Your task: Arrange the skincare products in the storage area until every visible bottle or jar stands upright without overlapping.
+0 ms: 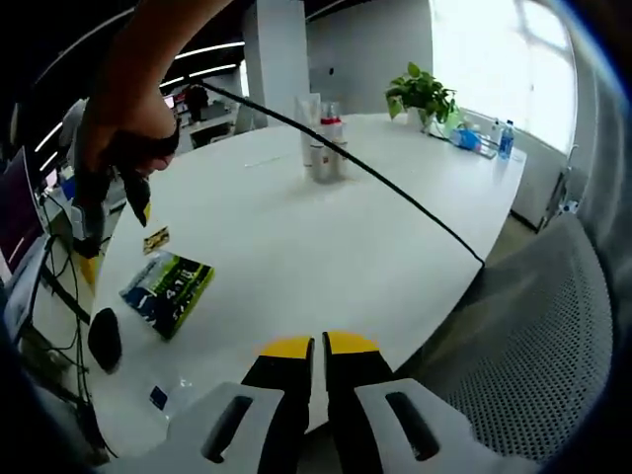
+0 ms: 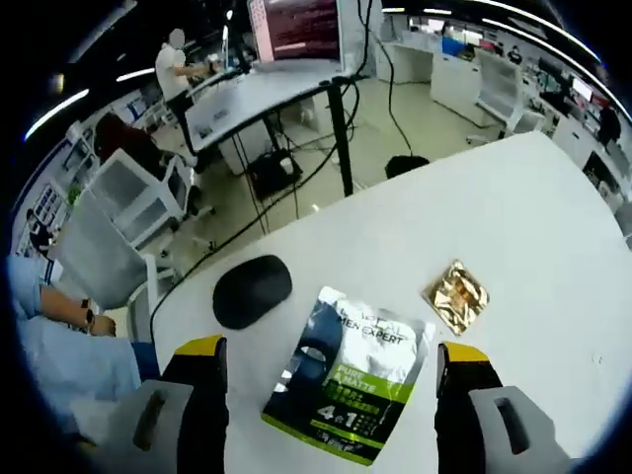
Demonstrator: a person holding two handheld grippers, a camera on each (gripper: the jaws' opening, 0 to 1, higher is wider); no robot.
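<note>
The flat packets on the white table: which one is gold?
The small crinkled gold packet, right of the larger green-and-black sachet with printed lettering.

Bright windows (image 1: 494,59), white table (image 1: 296,247), mesh chair (image 1: 533,336), office desks (image 2: 267,99).

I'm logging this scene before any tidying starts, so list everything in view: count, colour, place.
Round table: one, white, under everything.
Skincare bottles and tubes: a cluster, white and silver with one red cap, upright at the table's far middle; exact count unclear.
Flat sachet: one, green, black and white, between the right gripper's jaws.
Foil packet: one, gold, beside the sachet.
Oval mouse-like object: one, black, at the table edge.
Potted plant: one, green, far side.
Water bottles: blue-labelled, far right edge.
Cable: one, black, crossing above the table.
Mesh chair: one, grey, beside the table.
Left gripper: jaws closed, yellow tips.
Right gripper: jaws wide apart.
</note>
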